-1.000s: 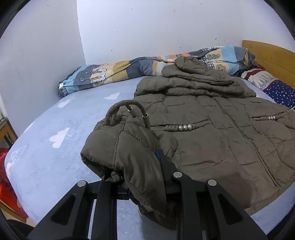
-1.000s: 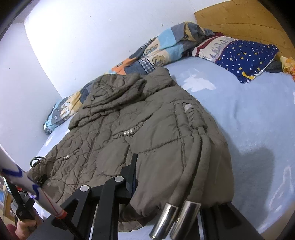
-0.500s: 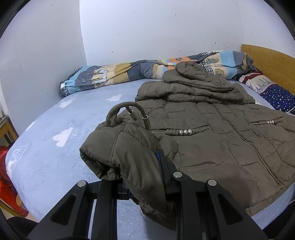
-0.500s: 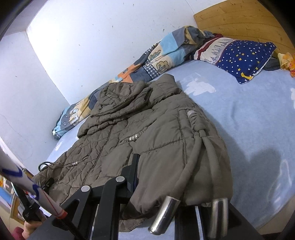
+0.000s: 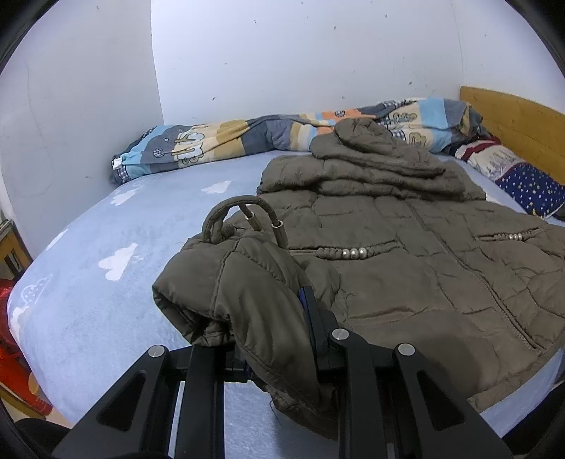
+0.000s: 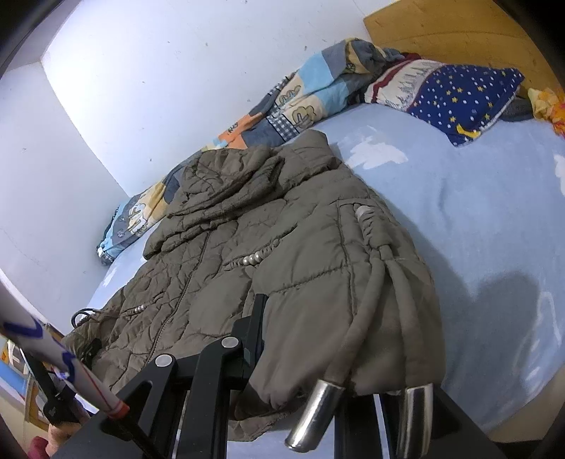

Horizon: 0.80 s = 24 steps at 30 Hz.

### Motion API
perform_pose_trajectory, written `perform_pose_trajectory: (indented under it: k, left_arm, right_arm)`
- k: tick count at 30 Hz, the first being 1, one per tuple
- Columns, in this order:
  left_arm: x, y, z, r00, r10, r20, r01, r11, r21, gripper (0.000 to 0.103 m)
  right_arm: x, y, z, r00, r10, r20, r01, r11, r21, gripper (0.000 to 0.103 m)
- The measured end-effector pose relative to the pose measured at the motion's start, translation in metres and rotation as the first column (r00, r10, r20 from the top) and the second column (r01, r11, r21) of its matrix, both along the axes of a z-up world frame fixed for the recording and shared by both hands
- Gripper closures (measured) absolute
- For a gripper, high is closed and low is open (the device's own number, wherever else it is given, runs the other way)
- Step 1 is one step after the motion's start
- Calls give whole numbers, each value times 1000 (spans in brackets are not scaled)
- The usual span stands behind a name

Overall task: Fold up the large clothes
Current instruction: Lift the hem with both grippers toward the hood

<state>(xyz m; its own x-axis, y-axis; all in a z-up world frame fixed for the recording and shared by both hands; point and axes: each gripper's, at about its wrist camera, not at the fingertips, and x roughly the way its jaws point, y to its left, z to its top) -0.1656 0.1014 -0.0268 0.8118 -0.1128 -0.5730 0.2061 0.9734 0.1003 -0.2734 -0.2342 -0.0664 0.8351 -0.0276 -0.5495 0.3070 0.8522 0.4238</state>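
A large olive-brown quilted jacket [image 5: 406, 268] lies spread on a light blue bed, hood toward the wall. My left gripper [image 5: 272, 339] is shut on the jacket's near left hem corner, which bunches up over the fingers, its drawstring loop arching above. In the right wrist view the same jacket [image 6: 247, 247] stretches away, and my right gripper [image 6: 303, 356] is shut on its near right hem corner. Two metal-tipped drawstrings [image 6: 367, 317] hang over that corner and hide the right finger.
A patchwork quilt [image 5: 247, 141] is rolled along the wall. A starry blue pillow [image 6: 459, 95] lies by the wooden headboard [image 6: 459, 31]. The blue sheet [image 6: 476, 212] lies right of the jacket. A person's hand and sleeve [image 6: 53, 423] with the other gripper show lower left.
Both views sit slightly higher, with more wall showing, and the held corners have risen a little with the grippers. The metal drawstring tips have swung apart in the right wrist view.
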Motion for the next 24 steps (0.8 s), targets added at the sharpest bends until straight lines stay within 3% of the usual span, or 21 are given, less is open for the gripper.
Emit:
perform_pose_trajectory:
  k: [11,24]
  left_arm:
    - [12,3,48,996,-50,72,52,998,-26,82]
    - [86,-15,130,992,-105,65,110,991,-78,79]
  right_arm:
    - [3,4,47,994,65,86,-60,996,-65,86]
    - [61,-18,136,978,130,166,-117,989,-85,86]
